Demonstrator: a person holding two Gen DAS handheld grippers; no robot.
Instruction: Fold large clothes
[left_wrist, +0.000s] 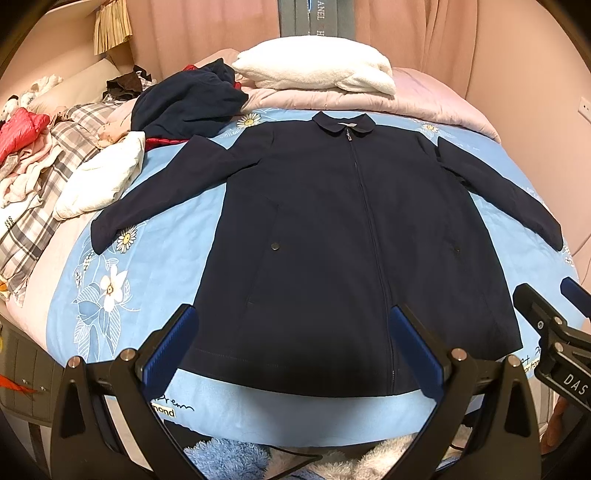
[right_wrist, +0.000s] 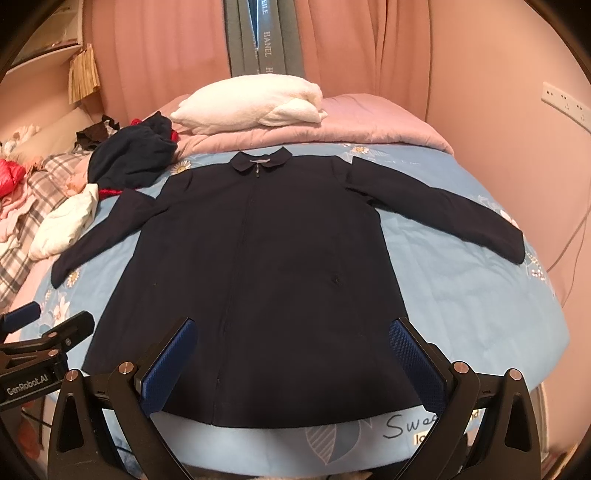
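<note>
A: A navy jacket (left_wrist: 332, 229) lies face up and zipped on a bed, spread flat on a light blue floral sheet (left_wrist: 155, 266), its collar (left_wrist: 343, 123) toward the far side and its hem nearest the cameras.

B: And the sleeves?

A: Both spread outward and angle down, the left sleeve (left_wrist: 159, 199) ending over a printed daisy, the right sleeve (right_wrist: 443, 214) reaching toward the bed's right edge.

B: What of the tongs?

A: The left tongs (left_wrist: 295, 347) stand wide, holding nothing, hovering over the hem left of the zipper (left_wrist: 369, 221). The right tongs (right_wrist: 295, 354) are equally wide and empty, above the hem right of the zipper. Each pair shows at the edge of the other's view.

B: The surroundings?

A: A folded white fleece blanket (left_wrist: 314, 72) sits on a pink quilt (left_wrist: 424, 99) beyond the collar. A crumpled dark blue garment (left_wrist: 184, 103) lies up left, near the shoulder, with a white padded garment (left_wrist: 99, 181) just beside the left sleeve. Further left, a plaid cloth (left_wrist: 55, 155) and a heap of mixed clothes (left_wrist: 22, 147). Pink curtains (right_wrist: 388, 55) hang behind.
</note>
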